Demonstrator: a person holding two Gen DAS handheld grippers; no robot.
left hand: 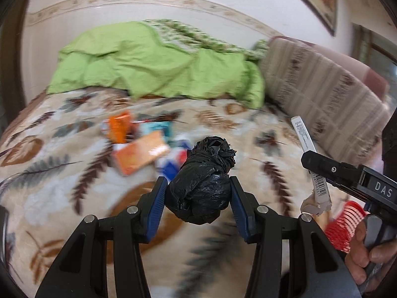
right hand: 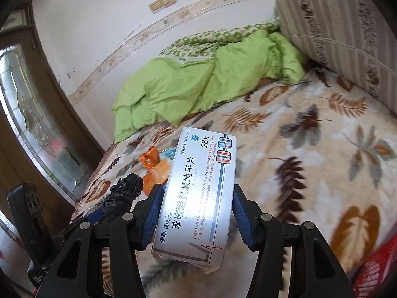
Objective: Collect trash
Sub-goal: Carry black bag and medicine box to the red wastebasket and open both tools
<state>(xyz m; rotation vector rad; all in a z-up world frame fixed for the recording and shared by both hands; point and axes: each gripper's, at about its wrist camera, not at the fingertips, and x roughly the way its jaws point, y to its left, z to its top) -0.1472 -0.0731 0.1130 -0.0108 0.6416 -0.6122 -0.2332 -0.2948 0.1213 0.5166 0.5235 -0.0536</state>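
Observation:
My left gripper (left hand: 197, 188) is shut on a crumpled black plastic bag (left hand: 201, 186) and holds it above the leaf-patterned blanket (left hand: 62, 186). My right gripper (right hand: 196, 203) is shut on a white medicine box (right hand: 198, 196) with blue print. In the left wrist view the right gripper (left hand: 310, 159) shows at the right with the box edge-on (left hand: 306, 144). The black bag also shows in the right wrist view (right hand: 126, 188) at the lower left. Orange and blue wrappers (left hand: 139, 146) lie on the blanket beyond the bag; they show in the right wrist view (right hand: 155, 166) too.
A red mesh basket (left hand: 343, 226) stands at the lower right, also in the right wrist view (right hand: 377, 270). A green quilt (left hand: 153, 62) lies bunched against the wall. A striped cushion (left hand: 322, 87) stands on the right. A wooden door with glass (right hand: 32, 114) is on the left.

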